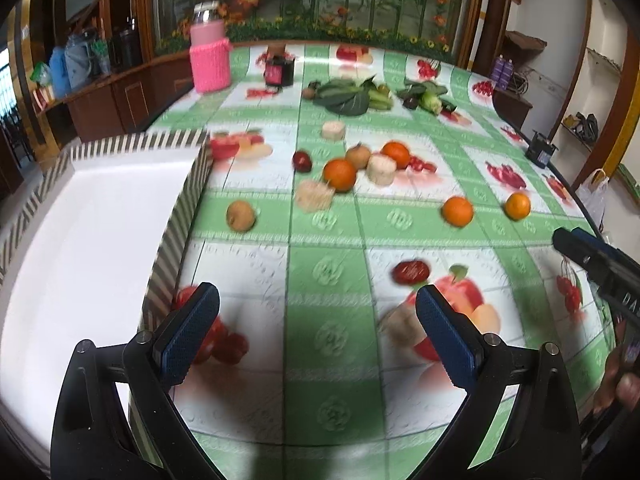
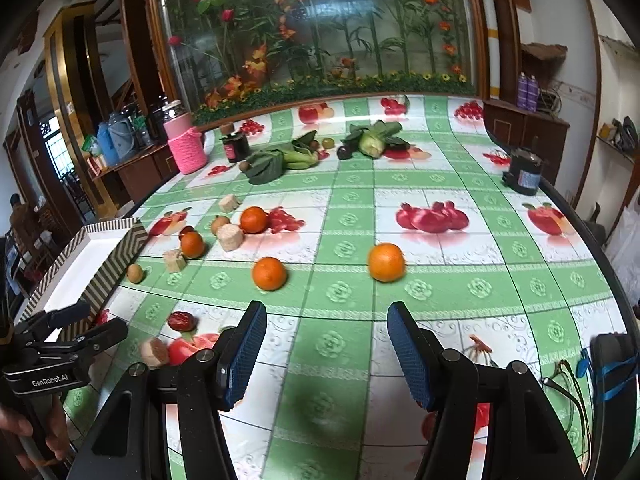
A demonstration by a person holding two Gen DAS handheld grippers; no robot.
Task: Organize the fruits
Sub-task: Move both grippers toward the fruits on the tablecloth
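Fruits: four oranges lie loose on the tabletop; in the right wrist view the nearest orange (image 2: 386,262) sits at mid-frame just above the right claw, a second orange (image 2: 269,273) a little to its left, two more further up left among pale cut chunks and small brown fruits.
Small pieces: a dark red date (image 2: 182,321) lies at lower left, a round brown fruit (image 2: 135,273) just beside the box wall.
Box: a striped box (image 1: 182,216) with a white, bare inside fills the left of the left wrist view; no fruit lies in it.
Right claw (image 2: 326,354): spread wide, pinching nothing, low in frame and aimed between the two near oranges.
Left claw (image 1: 318,334): spread wide as well, empty, beside the box corner.
Step in hand: judged as reaching for a first fruit.
Doing it well: centre the pads on the orange's widest part and close gently, since a round fruit will likely roll on the slick cloth.
Materials: glossy plastic tablecloth (image 2: 440,300) in green checks with printed fruit; dimpled orange peel; blue ribbed pads (image 2: 246,354); stiff card box walls.
Beyond: leafy greens (image 2: 280,160) and a pink knitted jar cover (image 2: 186,148) at upper left.
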